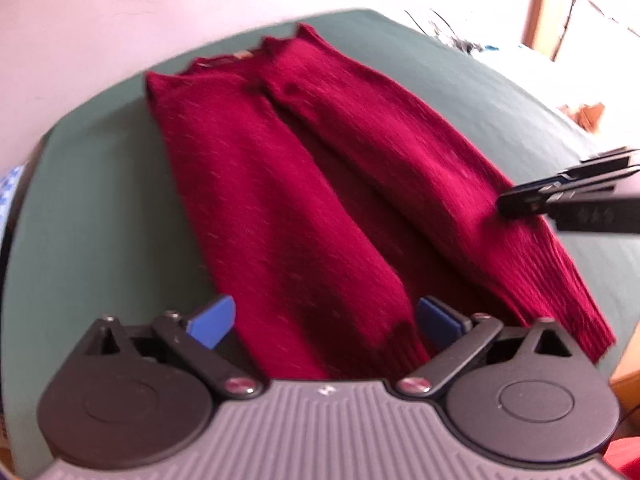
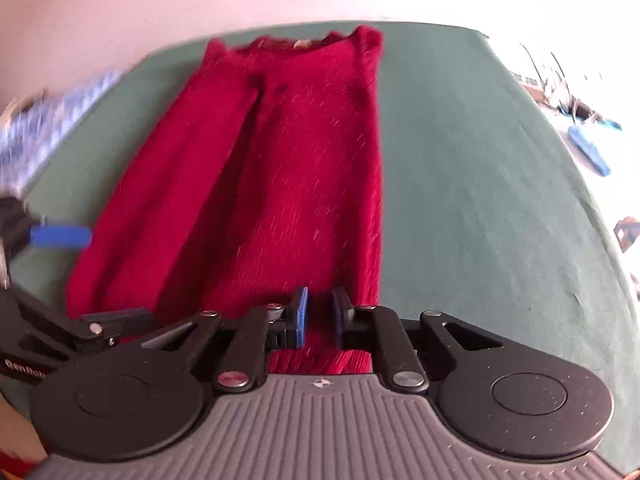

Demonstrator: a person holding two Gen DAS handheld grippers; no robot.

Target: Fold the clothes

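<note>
A dark red knitted sweater (image 1: 280, 180) lies flat on a green cover (image 1: 100, 220), neck at the far end and both sides folded in to the middle. My left gripper (image 1: 326, 320) is open wide over the near hem of the left folded half, with the fabric lying between its blue pads. My right gripper (image 2: 320, 316) stands over the near hem of the sweater (image 2: 288, 160) by its right edge. Its pads are a narrow gap apart, with red knit showing in the gap. The left wrist view shows the right gripper (image 1: 508, 200) low over that edge.
The green cover (image 2: 480, 200) stretches bare to the right of the sweater. A blue and white patterned cloth (image 2: 52, 128) lies off its left edge. A blue object (image 2: 588, 148) and clutter sit at the far right. A pale wall stands behind.
</note>
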